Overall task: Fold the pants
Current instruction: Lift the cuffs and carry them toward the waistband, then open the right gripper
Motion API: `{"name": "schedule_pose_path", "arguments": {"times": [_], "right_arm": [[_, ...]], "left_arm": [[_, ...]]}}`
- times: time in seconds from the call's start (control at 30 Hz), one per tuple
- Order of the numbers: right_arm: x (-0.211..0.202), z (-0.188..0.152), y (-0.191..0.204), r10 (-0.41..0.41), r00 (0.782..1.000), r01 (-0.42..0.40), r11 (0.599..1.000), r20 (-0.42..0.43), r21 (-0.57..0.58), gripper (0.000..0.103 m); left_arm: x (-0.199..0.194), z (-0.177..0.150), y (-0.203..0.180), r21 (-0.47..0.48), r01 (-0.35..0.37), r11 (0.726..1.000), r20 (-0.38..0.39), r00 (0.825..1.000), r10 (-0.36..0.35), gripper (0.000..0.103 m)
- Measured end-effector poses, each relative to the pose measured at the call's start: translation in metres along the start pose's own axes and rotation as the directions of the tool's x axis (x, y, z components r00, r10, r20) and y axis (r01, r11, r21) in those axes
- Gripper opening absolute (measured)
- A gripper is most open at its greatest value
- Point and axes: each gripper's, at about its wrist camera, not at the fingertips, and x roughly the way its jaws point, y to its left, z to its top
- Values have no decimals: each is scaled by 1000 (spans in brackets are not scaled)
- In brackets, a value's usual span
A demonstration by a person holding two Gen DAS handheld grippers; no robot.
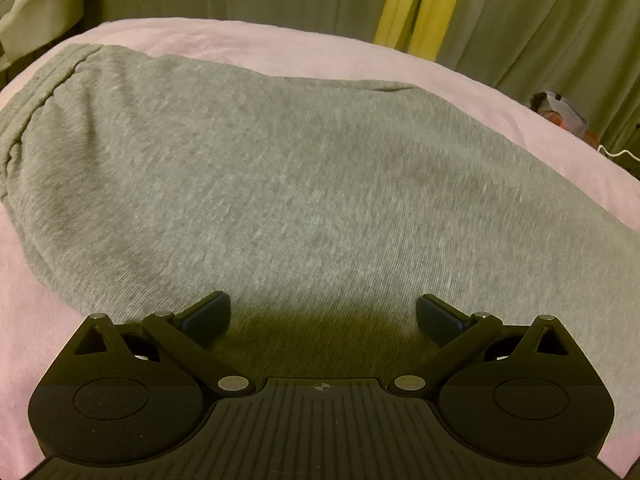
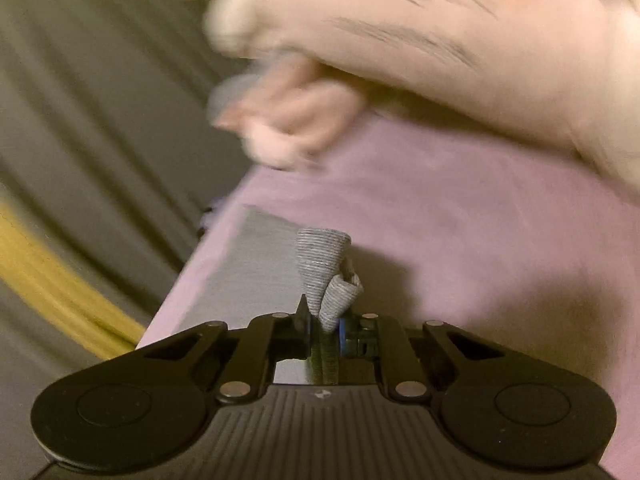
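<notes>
Folding step in hand, by my read: right gripper [image 2: 325,326] has its jaws pressed together on a bunched bit of the pants [image 1: 280,184], likely the cuff [image 2: 326,276], lifted off the bed. To do it well, carry that end in a smooth arc over toward the waistband [image 1: 44,92], keep the pinch firm, land edges square, then release.

Left gripper [image 1: 323,312] hangs just over the grey fabric, jaws spread, holding nothing. It could pin the cloth so the body doesn't drag.

Pants lie flat across the pink sheet [image 1: 520,120], which covers the bed. Grey-green curtains [image 1: 540,20] behind, with a yellow strip [image 1: 424,12]. Pale blurred bedding [image 2: 440,40] at the far end of the right view; can't tell exactly what.
</notes>
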Motion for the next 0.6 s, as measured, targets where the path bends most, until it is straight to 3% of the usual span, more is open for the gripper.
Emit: {"name": "schedule_pose_path", "arguments": {"times": [0.07,0.1,0.17,0.23,0.3,0.33,0.4,0.47,0.5,0.6], "right_arm": [[-18,-1,52,92,995,-87,981,24,-171,11],[-27,-7,82,162,987,-154,951,8,-268,11],[-43,-34,137,283,956,-286,840,-76,-462,11],[-50,-72,177,363,907,-418,703,-215,-576,12],[-44,-121,199,365,852,-524,582,-376,-622,12],[-36,-146,205,322,837,-546,543,-442,-638,12],[-16,-194,208,181,826,-545,502,-534,-672,12],[-2,-223,206,65,821,-520,499,-568,-694,13],[-5,-222,208,87,832,-508,514,-548,-691,13],[-7,-206,208,123,826,-517,553,-549,-653,14]], "left_arm": [[0,0,2,-11,9,1000,2,1000,-9,103],[0,1,3,-17,12,1000,4,1000,-12,103],[-1,1,5,-25,15,1000,6,1000,-14,103],[-2,1,6,-30,16,999,9,1000,-16,103],[-4,1,8,-38,21,999,15,1000,-20,103],[-5,1,9,-45,25,999,17,1000,-24,103],[-6,0,12,-57,34,998,21,999,-33,103],[-7,-1,15,-61,39,997,23,999,-38,103],[-7,-1,14,-61,38,997,24,999,-37,103],[-6,-2,15,-57,40,998,22,999,-39,103]]}}
